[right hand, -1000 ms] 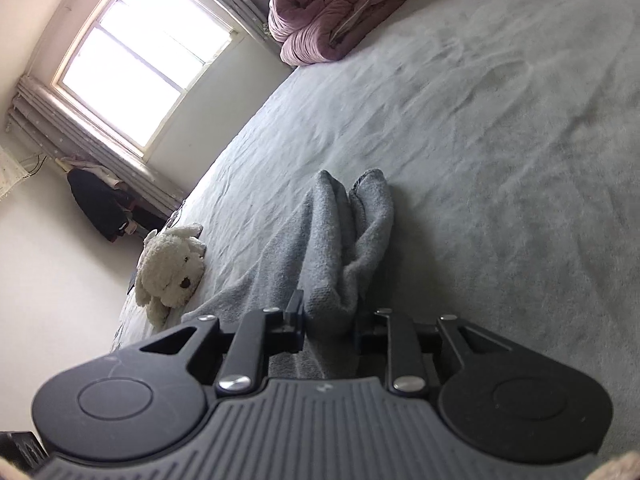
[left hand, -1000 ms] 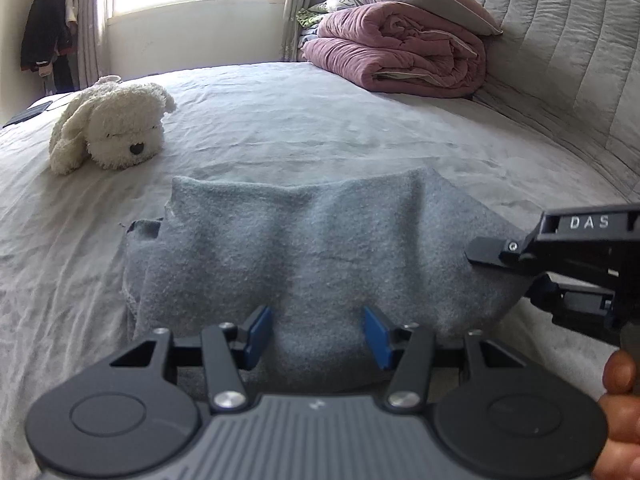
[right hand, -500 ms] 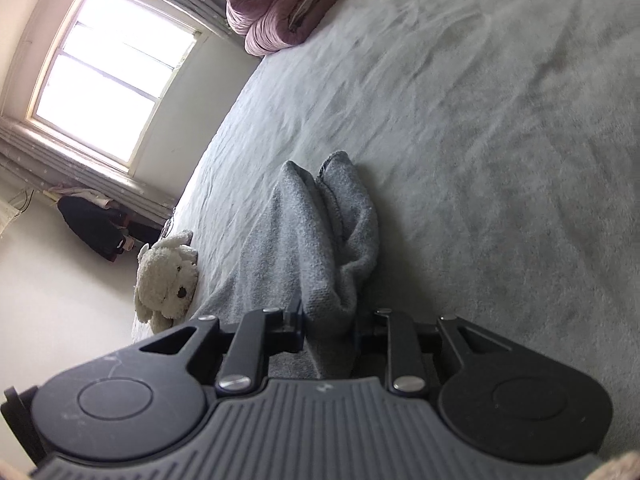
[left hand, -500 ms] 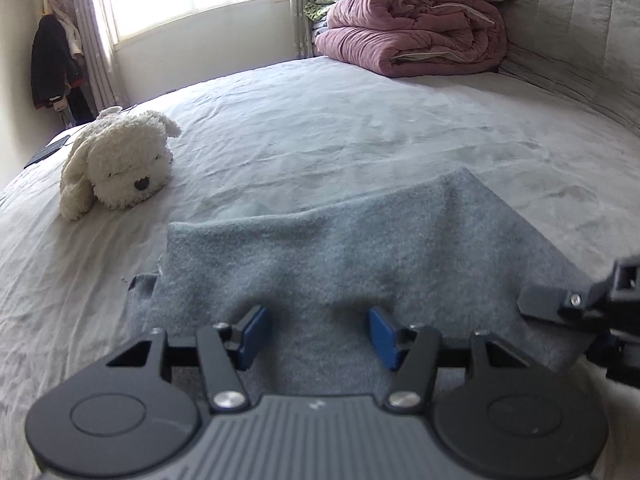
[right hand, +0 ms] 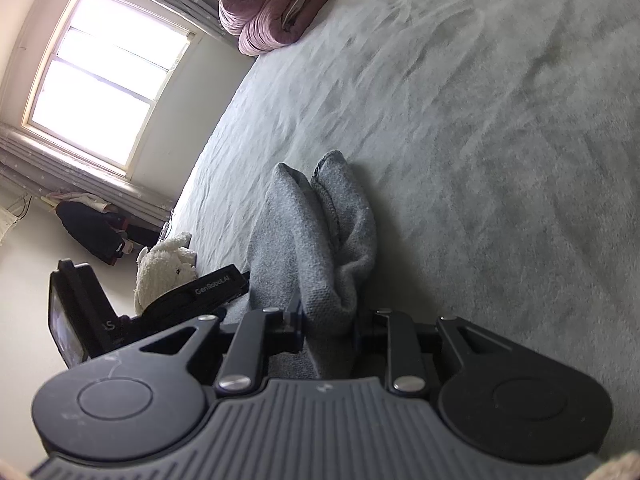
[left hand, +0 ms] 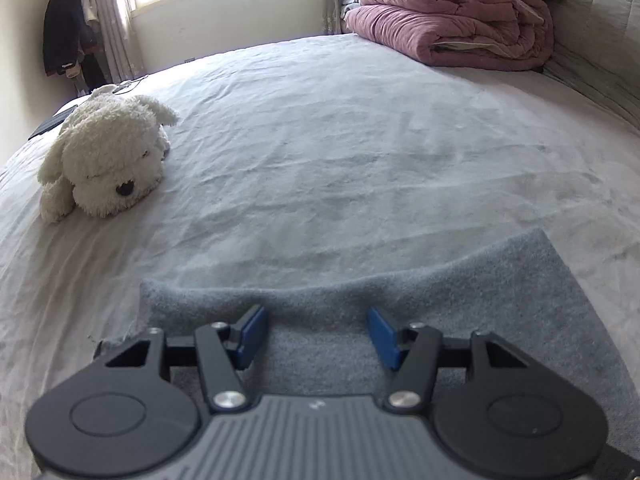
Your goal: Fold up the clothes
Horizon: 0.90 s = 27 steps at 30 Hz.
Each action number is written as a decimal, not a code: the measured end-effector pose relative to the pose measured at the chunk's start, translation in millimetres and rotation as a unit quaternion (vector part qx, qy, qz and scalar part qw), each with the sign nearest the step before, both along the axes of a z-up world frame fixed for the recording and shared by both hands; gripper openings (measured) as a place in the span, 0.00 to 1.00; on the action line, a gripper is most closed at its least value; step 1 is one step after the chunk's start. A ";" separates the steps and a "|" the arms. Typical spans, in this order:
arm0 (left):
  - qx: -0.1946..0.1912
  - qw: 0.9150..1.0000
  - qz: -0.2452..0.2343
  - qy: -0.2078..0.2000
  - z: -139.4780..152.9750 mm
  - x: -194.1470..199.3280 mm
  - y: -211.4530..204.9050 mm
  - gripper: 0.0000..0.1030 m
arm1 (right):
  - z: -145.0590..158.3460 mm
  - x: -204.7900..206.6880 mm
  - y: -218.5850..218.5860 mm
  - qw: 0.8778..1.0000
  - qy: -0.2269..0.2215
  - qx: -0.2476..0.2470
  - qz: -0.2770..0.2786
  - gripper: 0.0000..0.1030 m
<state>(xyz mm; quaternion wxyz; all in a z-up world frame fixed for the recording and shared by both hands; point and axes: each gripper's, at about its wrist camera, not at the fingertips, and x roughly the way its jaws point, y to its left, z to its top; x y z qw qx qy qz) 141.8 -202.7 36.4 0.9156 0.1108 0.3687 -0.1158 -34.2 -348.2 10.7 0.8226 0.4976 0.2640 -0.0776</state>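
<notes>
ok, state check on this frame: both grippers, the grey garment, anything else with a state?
left gripper: open, blue pads apart above the cloth, holding nothing.
right gripper: shut on a bunched fold of the cloth.
grey garment: partly folded, lying on the bed, one end bunched.
pink comforter: folded, stacked at the head of the bed.
plush dog: lying flat on the sheet, apart from the cloth.

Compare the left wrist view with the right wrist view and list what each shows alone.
Left wrist only: the left tool open, blue pads apart over the flat grey cloth. Right wrist only: the right tool shut on a bunched fold of that cloth, and the window panes. Both: plush dog, pink quilt, grey bed.
</notes>
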 end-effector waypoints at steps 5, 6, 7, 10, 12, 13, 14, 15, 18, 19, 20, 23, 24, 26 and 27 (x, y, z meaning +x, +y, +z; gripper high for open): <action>-0.010 1.000 -0.004 0.000 6.2 -8.9 8.6 0.57 | 0.4 -1.2 1.5 1.000 0.000 -0.004 -0.001 0.26; -0.018 1.000 -0.004 0.000 10.3 -13.5 13.4 0.57 | 0.4 -1.3 1.6 1.000 0.000 -0.003 -0.001 0.26; -0.027 1.000 -0.005 0.000 14.4 -18.1 18.2 0.57 | 0.5 -1.2 1.8 1.000 0.000 -0.003 -0.002 0.26; -0.040 0.999 -0.006 -0.001 20.5 -41.5 34.6 0.57 | 0.9 -1.2 2.8 1.000 -0.001 -0.004 -0.004 0.27; -0.030 0.999 -0.018 -0.002 16.7 -58.9 39.1 0.57 | 2.0 -1.8 4.2 1.000 -0.004 -0.005 -0.006 0.27; -0.025 0.999 -0.024 -0.003 14.7 -67.5 41.2 0.57 | 3.1 -2.2 5.2 1.000 -0.008 -0.008 -0.006 0.27; -0.013 0.999 -0.031 -0.011 12.3 -74.1 40.9 0.57 | 4.3 -2.7 6.3 1.000 -0.012 -0.011 -0.006 0.27; -0.001 0.999 -0.039 -0.020 9.8 -80.5 40.4 0.57 | 5.8 -2.8 6.7 1.000 -0.016 -0.016 -0.005 0.27; -0.005 0.999 -0.040 -0.019 12.6 -83.2 44.4 0.57 | 6.7 -2.1 8.3 1.000 -0.021 -0.023 -0.005 0.27; -0.007 0.999 -0.040 -0.018 13.7 -83.9 45.9 0.57 | 5.9 -2.2 8.3 1.000 -0.019 -0.023 -0.006 0.27; -0.009 0.999 -0.040 -0.017 14.8 -84.5 47.3 0.57 | 5.1 -2.3 8.1 1.000 -0.017 -0.022 -0.008 0.27; -0.013 0.999 -0.043 -0.016 17.9 -89.1 51.4 0.57 | 4.1 -1.8 7.8 1.000 -0.013 -0.020 -0.011 0.28; -0.012 0.999 -0.045 -0.017 18.8 -92.7 52.7 0.57 | 5.1 -1.7 8.2 1.000 -0.015 -0.021 -0.011 0.28; -0.018 0.998 -0.050 -0.012 21.3 -100.7 56.9 0.57 | 7.5 -1.7 9.1 0.999 -0.020 -0.025 -0.009 0.28; -0.027 0.998 -0.053 -0.005 23.1 -105.2 60.1 0.57 | 8.7 -1.6 9.6 0.999 -0.022 -0.028 -0.008 0.28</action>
